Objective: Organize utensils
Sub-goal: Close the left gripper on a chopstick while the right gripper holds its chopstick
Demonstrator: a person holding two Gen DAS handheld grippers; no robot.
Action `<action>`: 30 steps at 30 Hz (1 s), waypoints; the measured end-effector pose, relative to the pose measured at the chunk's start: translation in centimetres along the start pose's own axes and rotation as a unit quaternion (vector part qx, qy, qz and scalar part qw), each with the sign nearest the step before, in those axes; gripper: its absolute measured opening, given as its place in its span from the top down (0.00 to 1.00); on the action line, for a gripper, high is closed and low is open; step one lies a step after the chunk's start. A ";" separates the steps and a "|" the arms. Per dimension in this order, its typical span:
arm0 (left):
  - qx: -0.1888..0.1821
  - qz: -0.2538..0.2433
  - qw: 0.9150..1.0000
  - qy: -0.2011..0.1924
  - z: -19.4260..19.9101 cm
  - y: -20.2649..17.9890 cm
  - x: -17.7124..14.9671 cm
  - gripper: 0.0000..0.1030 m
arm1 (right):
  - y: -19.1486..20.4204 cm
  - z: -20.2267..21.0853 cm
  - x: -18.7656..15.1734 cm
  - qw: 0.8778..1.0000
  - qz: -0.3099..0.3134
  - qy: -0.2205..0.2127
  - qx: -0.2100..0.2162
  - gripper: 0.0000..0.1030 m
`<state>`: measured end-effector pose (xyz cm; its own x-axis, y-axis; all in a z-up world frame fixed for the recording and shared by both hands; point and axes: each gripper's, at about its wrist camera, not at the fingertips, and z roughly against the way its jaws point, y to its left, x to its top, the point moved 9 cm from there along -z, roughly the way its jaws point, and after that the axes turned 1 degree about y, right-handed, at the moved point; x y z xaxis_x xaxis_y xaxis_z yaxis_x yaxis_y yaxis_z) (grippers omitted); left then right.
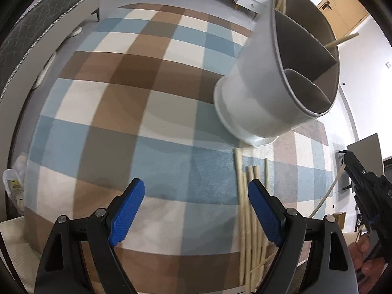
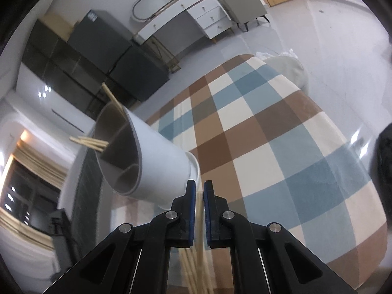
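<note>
Standing on the checked cloth (image 1: 152, 112) is the grey utensil holder (image 1: 264, 93), and everything here hangs off that one landmark. It stays upright on its base, divided inside into compartments, with wooden chopsticks already poking out past the far rim (image 2: 89, 142) and another pair leaning out of the top (image 2: 113, 100).

Just in front of the holder's base, a loose bundle of chopsticks (image 1: 247, 210) lies flat on the cloth, running lengthwise away from the holder toward the person. They sit side by side, some touching, ends nearly reaching the base.

The left gripper (image 1: 196, 210) hovers on the near side of the holder, angled down at the cloth, its blue pads (image 1: 128, 215) spread wide with nothing between them. The right-hand pad sits just over the edge of the bundle, though whether it touches the sticks is hard to say from this angle.

The right gripper (image 2: 199, 210) is out to the side of the holder, lifted off the cloth. Its pads are pressed nearly together, pinching a single chopstick (image 1: 325, 196), which slants down from the tips toward the cloth. From the right wrist view the stick shows as a pale blurred sliver in the narrow slot, holder just beyond the fingertips. A hand (image 1: 365, 262) wraps the gripper's handle.
</note>
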<state>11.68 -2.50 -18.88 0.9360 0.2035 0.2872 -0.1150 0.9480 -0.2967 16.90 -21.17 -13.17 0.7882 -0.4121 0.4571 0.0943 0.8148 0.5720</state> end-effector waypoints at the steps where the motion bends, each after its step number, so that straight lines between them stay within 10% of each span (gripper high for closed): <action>1: 0.001 -0.004 1.000 0.000 -0.3 -0.4 0.1 0.19 | -0.1 0.2 0.1 1.000 -0.005 -0.001 0.005 0.94; 22: 0.065 -0.073 0.995 0.005 -5.4 -3.5 1.6 0.33 | 1.1 1.5 0.5 0.999 0.012 -0.013 0.033 0.94; 30: 0.094 -0.112 0.989 -0.012 -5.6 -4.1 2.1 0.93 | 1.1 1.5 0.6 0.999 0.013 -0.014 0.031 0.94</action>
<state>16.01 -7.32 -22.17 0.9371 -0.0141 0.3487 0.0330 0.9983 -0.0482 16.57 -21.19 -11.22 0.7728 -0.4026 0.4906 0.0353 0.7991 0.6001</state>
